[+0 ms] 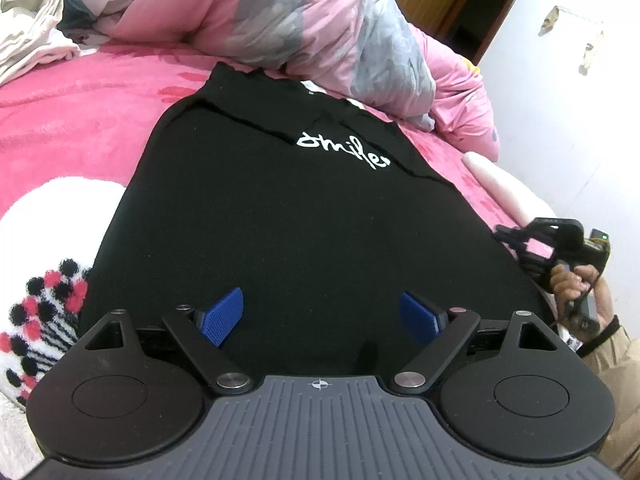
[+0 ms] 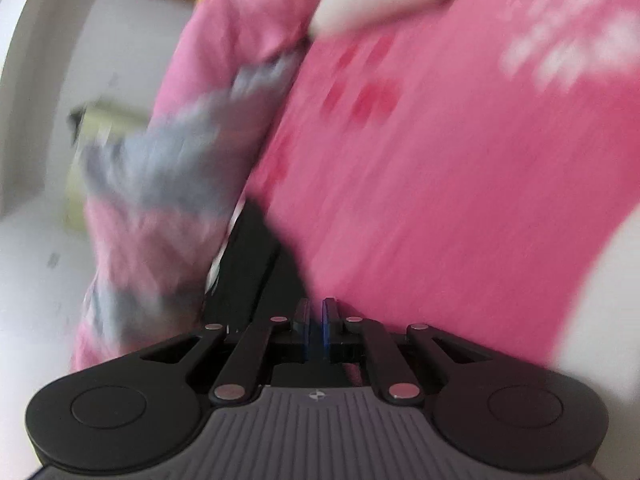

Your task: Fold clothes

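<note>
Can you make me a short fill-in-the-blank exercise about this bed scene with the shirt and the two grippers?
1. The T-shirt spread on the bedsheet is ____ in colour.
2. The left gripper has its jaws ____ above the shirt.
3. The right gripper has its jaws ____.
4. The bedsheet is mostly ____.

Missing words: black; open; shut; pink
</note>
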